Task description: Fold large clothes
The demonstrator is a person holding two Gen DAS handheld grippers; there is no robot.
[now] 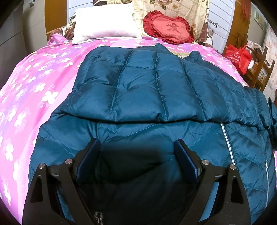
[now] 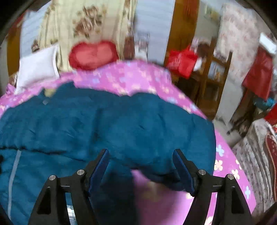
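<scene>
A teal quilted puffer jacket (image 1: 147, 90) lies spread on the pink flowered bedspread (image 1: 34, 83), with one part folded over the front and a silver zipper (image 1: 226, 143) showing at the right. My left gripper (image 1: 137, 145) is open and empty just above the jacket's near part. In the blurred right wrist view the jacket (image 2: 112, 121) fills the middle. My right gripper (image 2: 141, 155) is open and empty over the jacket's right edge, where it meets the bedspread (image 2: 225, 155).
A white pillow (image 1: 103, 24), a red heart cushion (image 1: 169, 29) and a floral pillow (image 1: 183, 10) lie at the bed's head. A red bag (image 1: 240, 57) sits on a wooden chair (image 2: 213, 81) to the right of the bed.
</scene>
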